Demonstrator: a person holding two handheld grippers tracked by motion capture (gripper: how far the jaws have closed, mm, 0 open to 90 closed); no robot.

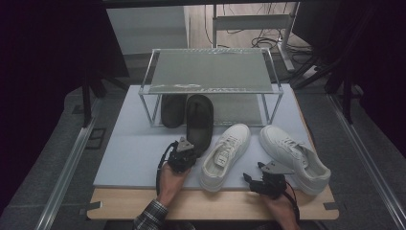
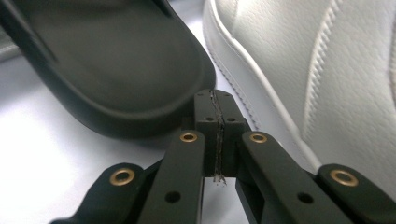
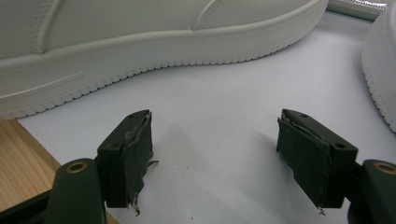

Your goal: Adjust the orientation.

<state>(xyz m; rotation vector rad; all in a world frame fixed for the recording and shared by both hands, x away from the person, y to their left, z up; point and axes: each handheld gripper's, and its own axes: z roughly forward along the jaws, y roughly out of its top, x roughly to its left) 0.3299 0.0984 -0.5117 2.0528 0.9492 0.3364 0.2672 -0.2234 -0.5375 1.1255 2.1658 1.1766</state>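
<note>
Left gripper [image 2: 216, 122] sitting pressed together, empty, nosing against the black slipper [image 2: 116, 70] beside a white sneaker [image 2: 317, 70]; right gripper [image 3: 215, 158] hovering spread wide over the mat [image 3: 219, 98].

1. We see the black slipper [image 1: 199, 123] at the centre of the high view, lying flat, its toe under the shelf's front edge and its heel toward the bottom of the frame.
2. We see the left white sneaker [image 1: 224, 155] just right of it, upright, angled slightly rightward.
</note>
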